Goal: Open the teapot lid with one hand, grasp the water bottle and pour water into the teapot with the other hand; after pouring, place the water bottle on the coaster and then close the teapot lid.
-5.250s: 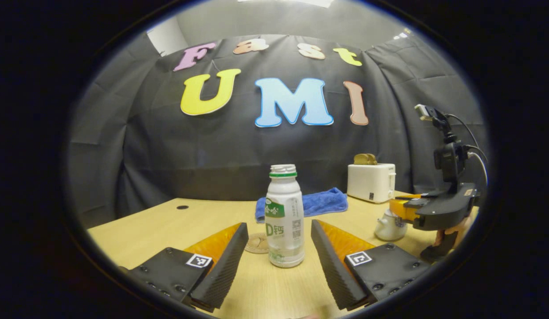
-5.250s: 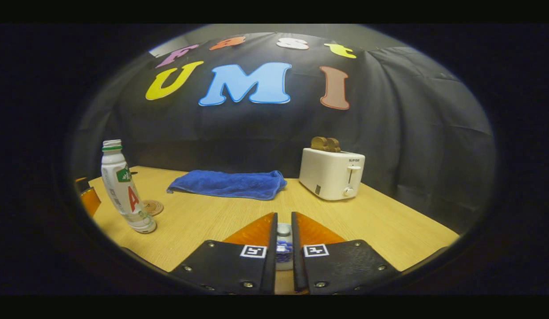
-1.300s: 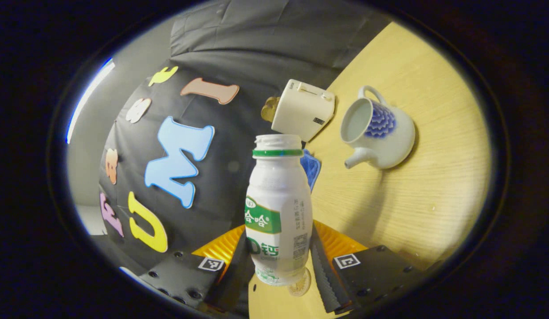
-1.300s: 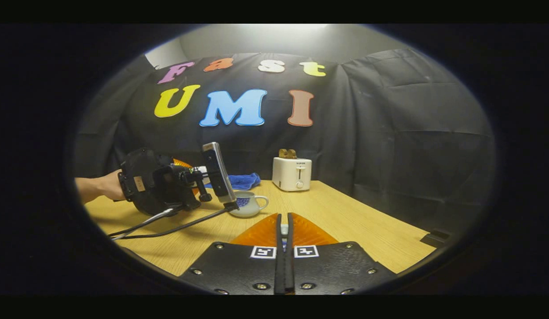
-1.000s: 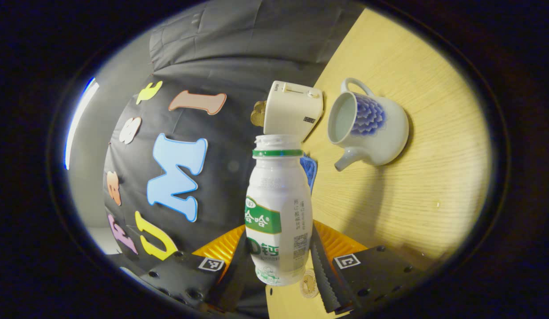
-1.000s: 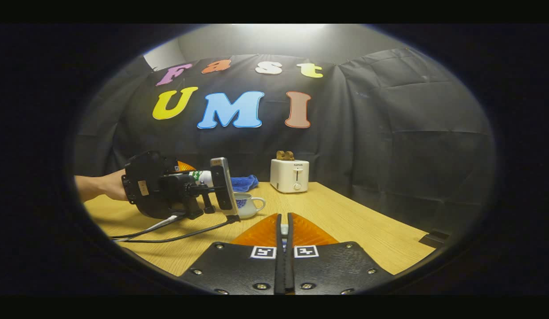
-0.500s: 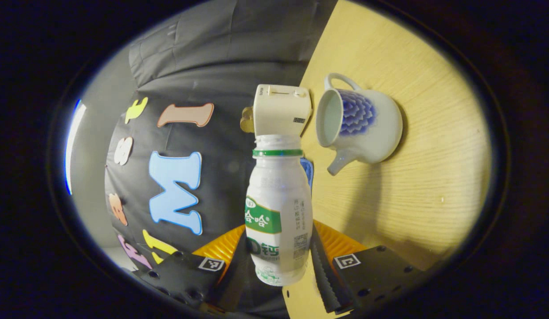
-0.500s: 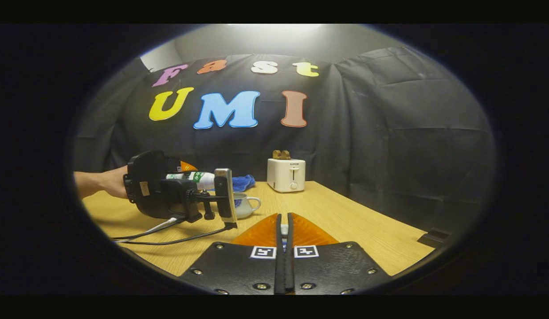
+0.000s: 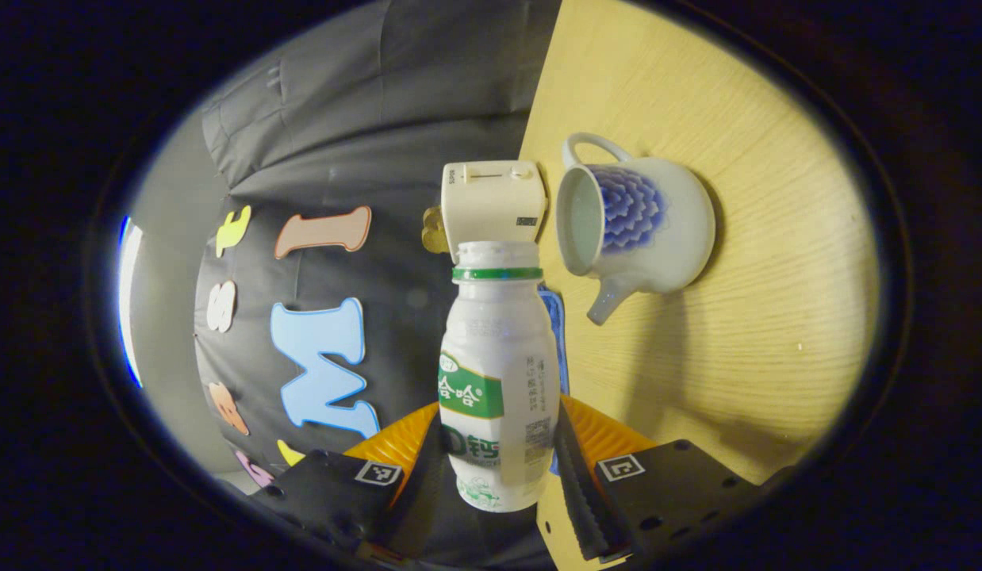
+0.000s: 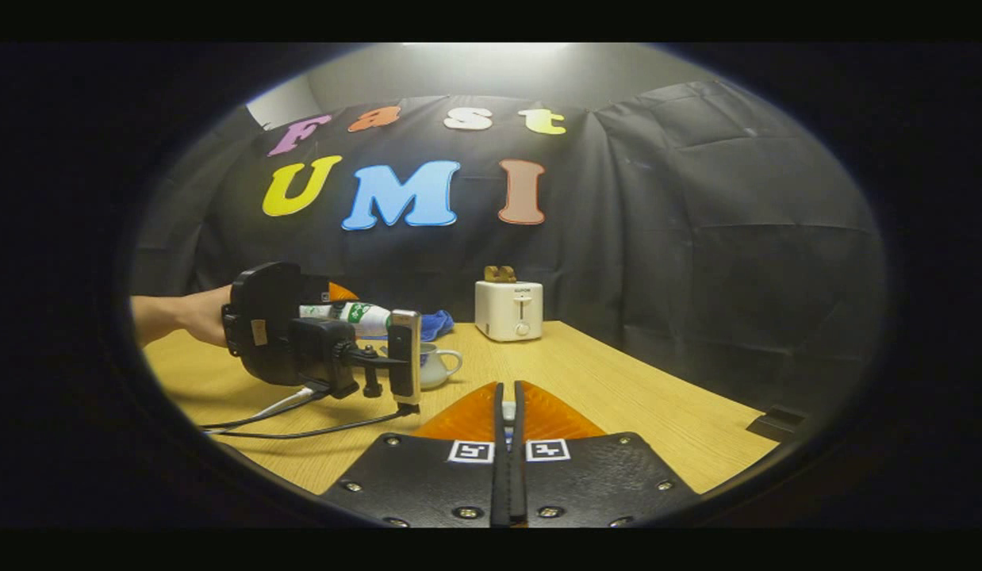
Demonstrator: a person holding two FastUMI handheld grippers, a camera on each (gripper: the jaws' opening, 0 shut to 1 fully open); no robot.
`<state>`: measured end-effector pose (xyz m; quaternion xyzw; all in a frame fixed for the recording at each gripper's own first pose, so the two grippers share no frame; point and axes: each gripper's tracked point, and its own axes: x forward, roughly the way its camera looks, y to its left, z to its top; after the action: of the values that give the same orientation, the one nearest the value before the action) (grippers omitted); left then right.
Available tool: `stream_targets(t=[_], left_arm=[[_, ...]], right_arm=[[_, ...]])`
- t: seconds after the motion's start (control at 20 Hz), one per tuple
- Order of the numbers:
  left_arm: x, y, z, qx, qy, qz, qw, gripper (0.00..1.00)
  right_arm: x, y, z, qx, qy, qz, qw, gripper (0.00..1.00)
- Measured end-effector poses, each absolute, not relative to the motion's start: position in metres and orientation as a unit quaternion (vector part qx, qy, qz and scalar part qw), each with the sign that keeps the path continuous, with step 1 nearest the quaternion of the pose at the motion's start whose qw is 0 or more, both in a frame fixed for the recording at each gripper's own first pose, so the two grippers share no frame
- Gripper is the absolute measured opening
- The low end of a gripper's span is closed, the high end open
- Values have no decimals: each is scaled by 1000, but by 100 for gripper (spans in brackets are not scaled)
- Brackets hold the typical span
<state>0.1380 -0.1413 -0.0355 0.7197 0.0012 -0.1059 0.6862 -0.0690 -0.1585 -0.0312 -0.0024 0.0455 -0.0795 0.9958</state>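
The left gripper (image 9: 499, 476) is clenching its jaws around the base of the smooth white plastic water bottle with a green neck ring (image 9: 499, 373), tipping it sideways so its open mouth is nearing the rim of the glazed white-and-blue ceramic teapot (image 9: 638, 218). The teapot is sitting lidless on the pale wood-grain worktop (image 9: 776, 317). Farther from the teapot, the right gripper (image 10: 507, 444) is holding its jaws pressed together, apparently pinching the lid.

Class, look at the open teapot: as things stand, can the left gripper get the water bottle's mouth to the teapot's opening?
Probably yes. The left gripper is shut on the water bottle, already tipped on its side. The teapot sits lidless just beyond the bottle's mouth, with nothing between them on the table.
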Motion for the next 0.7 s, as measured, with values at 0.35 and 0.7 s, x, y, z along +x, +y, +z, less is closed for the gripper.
stream_targets(t=[0.35,0.7], left_arm=[[144,-141,-33,740,-4,-101,665,75],[145,-144,-30,746,-13,-98,658,75]], right_arm=[[-68,-161,-32,5,48,-80,996,0],[-69,-161,-33,6,50,-80,996,1]])
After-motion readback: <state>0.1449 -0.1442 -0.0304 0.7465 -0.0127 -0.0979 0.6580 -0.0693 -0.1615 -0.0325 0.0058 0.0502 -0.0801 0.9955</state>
